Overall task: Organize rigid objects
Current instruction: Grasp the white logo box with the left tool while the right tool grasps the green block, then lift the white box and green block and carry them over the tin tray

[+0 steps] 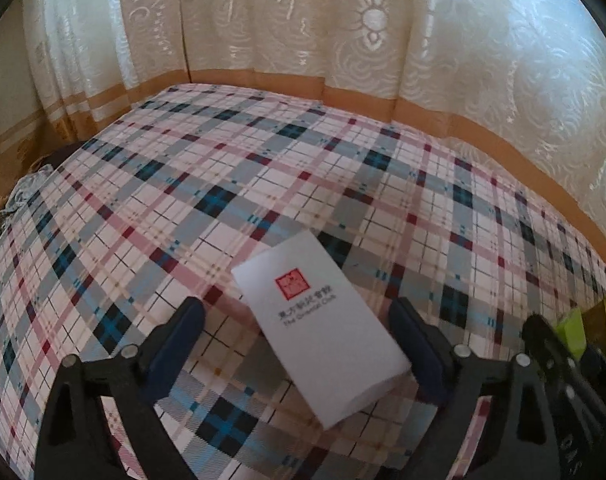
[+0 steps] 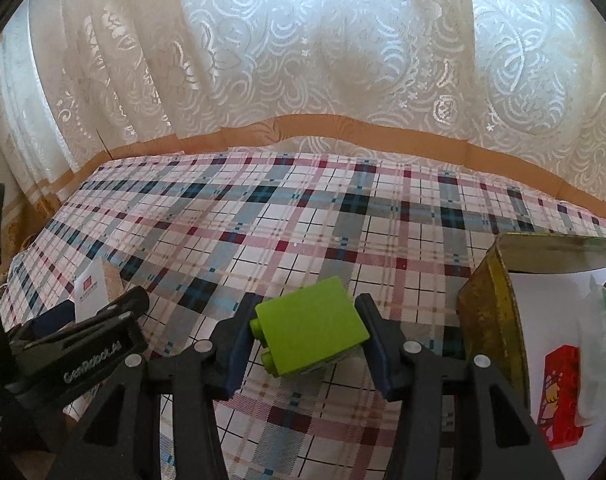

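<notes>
While my right gripper [image 2: 306,336] angles down clamping the green block [image 2: 309,334], only its camera shows the tin [image 2: 491,304]; my left gripper [image 1: 299,340] gapes around the white box [image 1: 323,340].

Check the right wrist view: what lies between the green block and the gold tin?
Only one finger of the right tool and bare plaid cloth lie between the green block and the gold tin, seen in the right wrist view.
</notes>
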`<state>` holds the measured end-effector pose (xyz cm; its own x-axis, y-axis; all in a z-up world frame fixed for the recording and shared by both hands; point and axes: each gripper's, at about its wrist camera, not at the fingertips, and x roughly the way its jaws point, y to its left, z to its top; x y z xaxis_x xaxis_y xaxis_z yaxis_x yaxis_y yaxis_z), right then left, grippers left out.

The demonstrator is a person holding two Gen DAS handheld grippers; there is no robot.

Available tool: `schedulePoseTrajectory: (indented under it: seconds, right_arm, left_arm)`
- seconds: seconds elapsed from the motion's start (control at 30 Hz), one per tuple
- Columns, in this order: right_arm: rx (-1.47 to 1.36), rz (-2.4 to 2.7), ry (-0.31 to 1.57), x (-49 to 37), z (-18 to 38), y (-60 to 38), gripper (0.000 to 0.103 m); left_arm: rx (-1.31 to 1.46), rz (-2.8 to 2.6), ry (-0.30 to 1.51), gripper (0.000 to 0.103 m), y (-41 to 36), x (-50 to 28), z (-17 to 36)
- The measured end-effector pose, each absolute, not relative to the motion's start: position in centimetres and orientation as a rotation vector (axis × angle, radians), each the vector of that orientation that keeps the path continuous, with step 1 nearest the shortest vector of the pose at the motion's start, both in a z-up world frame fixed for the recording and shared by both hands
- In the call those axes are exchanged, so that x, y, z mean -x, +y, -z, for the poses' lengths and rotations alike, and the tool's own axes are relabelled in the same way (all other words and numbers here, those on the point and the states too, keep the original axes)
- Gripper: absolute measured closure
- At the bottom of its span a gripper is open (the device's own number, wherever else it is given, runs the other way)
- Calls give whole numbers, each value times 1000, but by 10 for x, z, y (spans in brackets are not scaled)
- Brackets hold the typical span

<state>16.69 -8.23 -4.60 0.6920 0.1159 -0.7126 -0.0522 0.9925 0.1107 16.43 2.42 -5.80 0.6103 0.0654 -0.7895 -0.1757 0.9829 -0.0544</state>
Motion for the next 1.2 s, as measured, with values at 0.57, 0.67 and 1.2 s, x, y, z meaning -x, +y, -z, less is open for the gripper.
schedulePoseTrajectory:
  seconds: [0.57, 0.67, 1.2]
  right_arm:
    - [-94, -107, 799, -165, 47, -82, 51]
    - [-108, -105, 776, -160, 44, -84, 51]
    - [-111, -35, 512, -119, 13, -88, 51]
  left_arm:
    - [83, -6, 873, 62, 20, -151, 51]
    - [99, 33, 867, 62, 20, -150, 51]
    - [14, -11, 575, 62, 15, -121, 14]
